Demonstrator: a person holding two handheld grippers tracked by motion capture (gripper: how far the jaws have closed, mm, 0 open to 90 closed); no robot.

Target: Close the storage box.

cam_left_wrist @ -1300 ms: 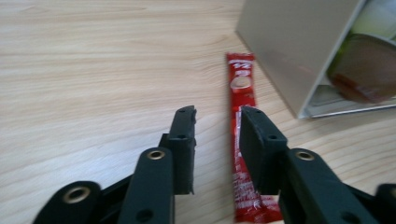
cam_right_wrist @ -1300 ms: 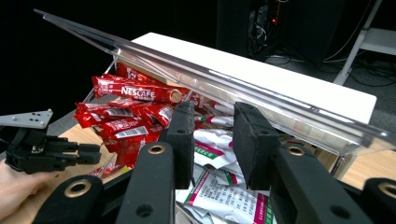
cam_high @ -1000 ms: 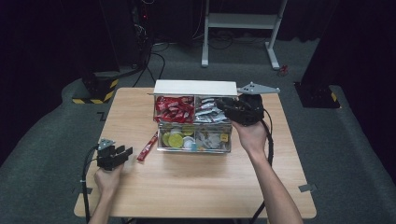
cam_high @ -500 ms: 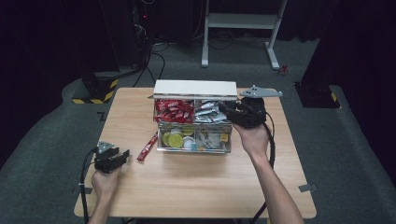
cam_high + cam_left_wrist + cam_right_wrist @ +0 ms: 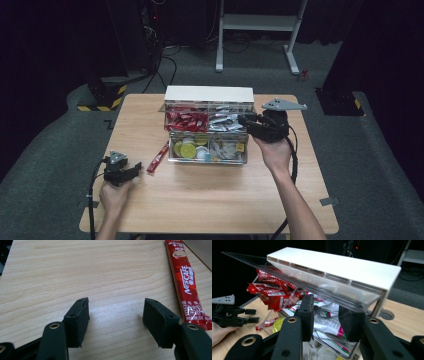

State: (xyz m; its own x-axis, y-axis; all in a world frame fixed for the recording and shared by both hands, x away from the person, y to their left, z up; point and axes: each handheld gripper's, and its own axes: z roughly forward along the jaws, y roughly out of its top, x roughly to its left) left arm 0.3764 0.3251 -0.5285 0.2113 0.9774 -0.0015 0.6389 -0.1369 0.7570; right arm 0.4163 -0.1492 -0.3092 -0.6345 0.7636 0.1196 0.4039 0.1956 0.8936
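While the right tool (image 5: 243, 120) is at the box (image 5: 207, 148), its jaws nearly together at the edge of the clear lid (image 5: 312, 272) — I cannot tell if they pinch it or only stand near — I judge the main risk is there. If the hold is weak, the lid could slip and fall shut, or the light box could slide on the surface (image 5: 210, 200). The left tool (image 5: 115, 322) stands spread and empty — its jaws have just been opening — beside the red stick (image 5: 186, 282), which lies flat on the wood left of the box. A stick so thin may slide away under a closing jaw. Small things in the front compartments are hard to read, and the stick's far end is cut off in the left gripper view.
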